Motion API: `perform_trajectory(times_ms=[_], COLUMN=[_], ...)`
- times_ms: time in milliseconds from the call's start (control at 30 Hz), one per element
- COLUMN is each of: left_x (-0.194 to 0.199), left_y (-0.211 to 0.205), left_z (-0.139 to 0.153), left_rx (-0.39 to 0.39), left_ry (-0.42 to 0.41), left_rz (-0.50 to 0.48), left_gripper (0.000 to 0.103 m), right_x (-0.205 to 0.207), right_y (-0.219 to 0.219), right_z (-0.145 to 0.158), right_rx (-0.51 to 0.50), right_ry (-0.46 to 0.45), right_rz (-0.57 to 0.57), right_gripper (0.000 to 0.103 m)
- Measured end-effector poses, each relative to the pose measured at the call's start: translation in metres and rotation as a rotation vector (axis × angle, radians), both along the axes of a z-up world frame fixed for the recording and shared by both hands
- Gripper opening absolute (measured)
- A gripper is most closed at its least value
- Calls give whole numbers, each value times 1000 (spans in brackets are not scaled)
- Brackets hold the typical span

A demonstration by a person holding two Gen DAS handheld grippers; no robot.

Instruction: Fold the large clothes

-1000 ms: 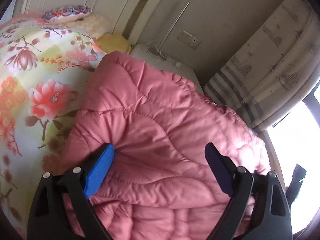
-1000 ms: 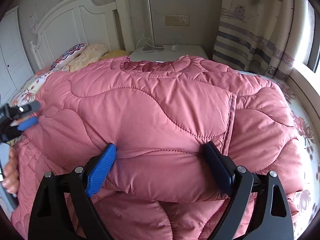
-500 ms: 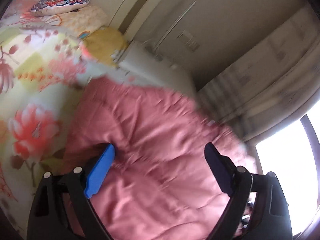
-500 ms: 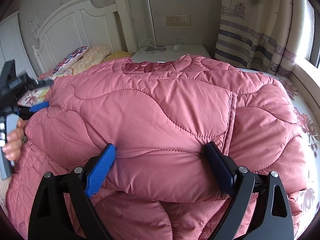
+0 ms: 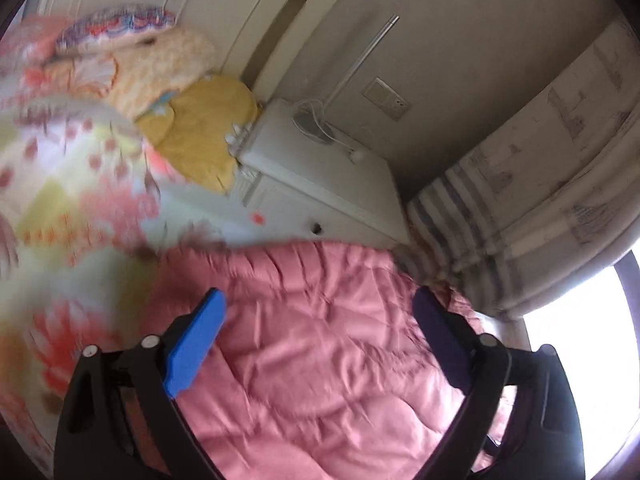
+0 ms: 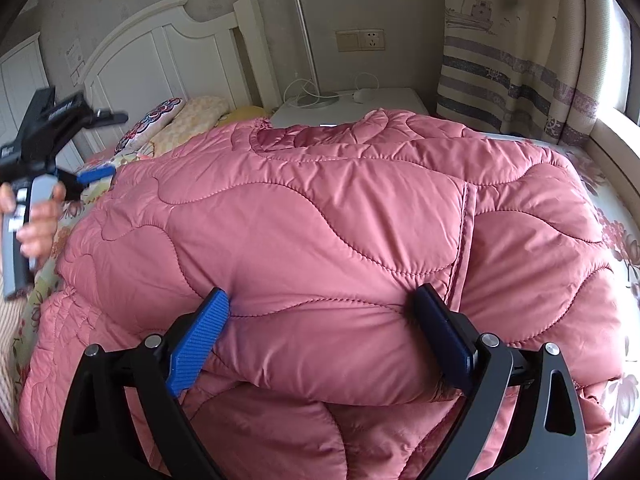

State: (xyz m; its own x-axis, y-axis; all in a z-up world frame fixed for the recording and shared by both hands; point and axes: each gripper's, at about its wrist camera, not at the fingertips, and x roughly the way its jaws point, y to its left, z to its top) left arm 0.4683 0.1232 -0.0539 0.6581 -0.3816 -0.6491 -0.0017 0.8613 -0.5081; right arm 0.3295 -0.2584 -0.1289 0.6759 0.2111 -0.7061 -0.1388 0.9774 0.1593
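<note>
A puffy pink quilted coat (image 6: pixel 320 220) with wavy stitching lies folded over itself across the bed.

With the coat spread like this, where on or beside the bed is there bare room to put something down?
Bare sheet lies between the coat's left edge and the pillows, plus a narrow strip between coat and window side. The nightstand is free right of the lamp base. The bed's middle is coat; pillows crowd the head.
</note>
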Motion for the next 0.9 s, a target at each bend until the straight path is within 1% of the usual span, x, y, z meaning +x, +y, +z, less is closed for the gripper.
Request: perform_trajectory(times_ms=[33, 67, 100, 133, 167, 233, 300, 333, 400, 433, 467, 500, 567, 633, 700, 733, 767, 800, 833, 867, 900], left_x=[7, 17, 25, 28, 24, 24, 8, -2, -41, -68, -84, -102, -130, -143, -139, -131, -132, -135, -138, -144, -154], left_y=[-4, -6, -7, -9, -15, -33, -42, -45, -46, -49, -53, -59, -71, -81, -92, -97, -102, -104, -104, -103, -102], left_z=[-6, -19, -33, -45, -44, -41, -29, -19, 7, 19, 24, 26, 22, 9, -17, -34, -40, -41, -37, -32, -20], left_rx=[42, 88, 107, 117, 172, 303, 381, 392, 322, 304, 310, 333, 396, 435, 503, 538, 571, 597, 611, 609, 585], left_ry=[15, 46, 76, 80, 20, 31, 8, -20, -128, -180, -201, -213, -202, -172, -68, -3, -8, -31, -31, -28, -48], left_rz=[3, 0, -12, -26, -32, -36, -15, 7, 17, 20, 19, 20, 28, 14, -19, -45, -55, -57, -59, -58, -62], left_gripper=[96, 96, 96, 99, 101, 101, 99, 99, 100, 100, 101, 101, 101, 101, 101, 101, 101, 101, 101, 101, 101], right_x=[0, 0, 0, 0, 1, 1, 1, 1, 0, 0, 0, 0, 1, 1, 1, 1, 1, 1, -2, -8, -18], right_y=[0, 0, 0, 1, 2, 3, 1, 1, 0, 0, 0, 1, 1, 1, 4, 5, 5, 5, 4, 3, 1], right_z=[0, 0, 0, 0, 0, -1, -1, -1, -1, -1, -1, -1, -1, -1, -2, -2, -2, -1, 3, 9, 18], right_rx=[0, 0, 2, 4, 0, -5, 0, 3, 7, 9, 9, 8, 4, -3, -22, -31, -29, -27, -36, -40, -24], right_ry=[0, -1, -1, -2, -2, 1, 1, 0, -2, -2, -2, -2, -2, -2, 2, 4, 6, 12, 30, 41, 32], right_rz=[0, 0, 3, 11, 11, 9, 3, 2, 1, 1, 1, 0, -1, -2, -3, -1, 4, 7, 2, -3, 0], right_gripper=[91, 91, 91, 91, 91, 92, 92, 92, 92, 92, 92, 92, 92, 92, 92, 93, 93, 93, 93, 93, 93])
